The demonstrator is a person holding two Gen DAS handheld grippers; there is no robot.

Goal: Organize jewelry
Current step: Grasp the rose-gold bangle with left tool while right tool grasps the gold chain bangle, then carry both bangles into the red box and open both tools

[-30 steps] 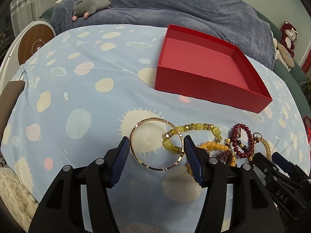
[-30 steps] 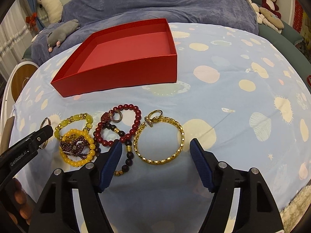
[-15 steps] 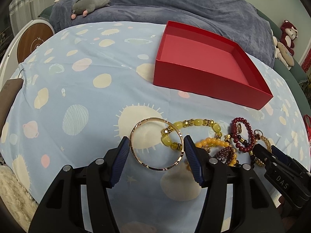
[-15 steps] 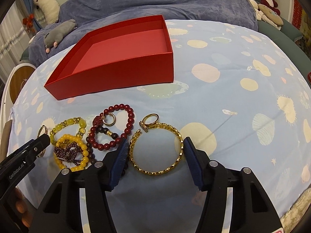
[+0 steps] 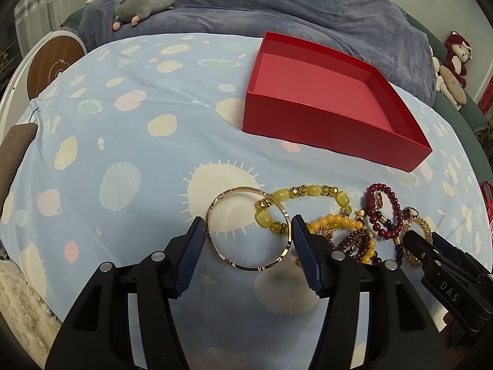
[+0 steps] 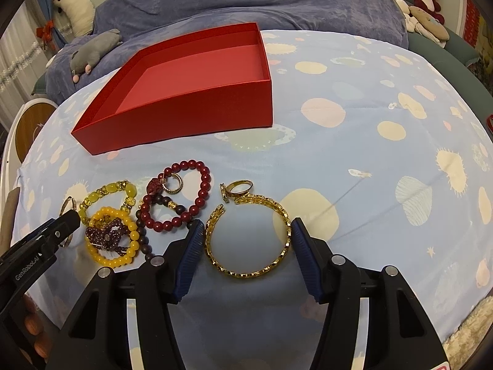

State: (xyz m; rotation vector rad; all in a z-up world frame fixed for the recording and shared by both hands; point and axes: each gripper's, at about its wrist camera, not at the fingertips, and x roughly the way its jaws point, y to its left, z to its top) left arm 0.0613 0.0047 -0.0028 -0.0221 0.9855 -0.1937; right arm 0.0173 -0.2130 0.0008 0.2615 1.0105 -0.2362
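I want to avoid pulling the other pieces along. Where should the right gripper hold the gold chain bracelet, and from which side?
Grip the gold chain bracelet across its closed near arc, from the near side. It lies flat; the clasp gap and a ring are at its far-left end, the red beads on the left. The right gripper already straddles it.

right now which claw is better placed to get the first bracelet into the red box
Right, narrowly. The right claw straddles the gold chain bracelet, which lies apart from the pile. The left claw straddles the thin gold bangle, but yellow beads overlap that ring. The red box is empty.
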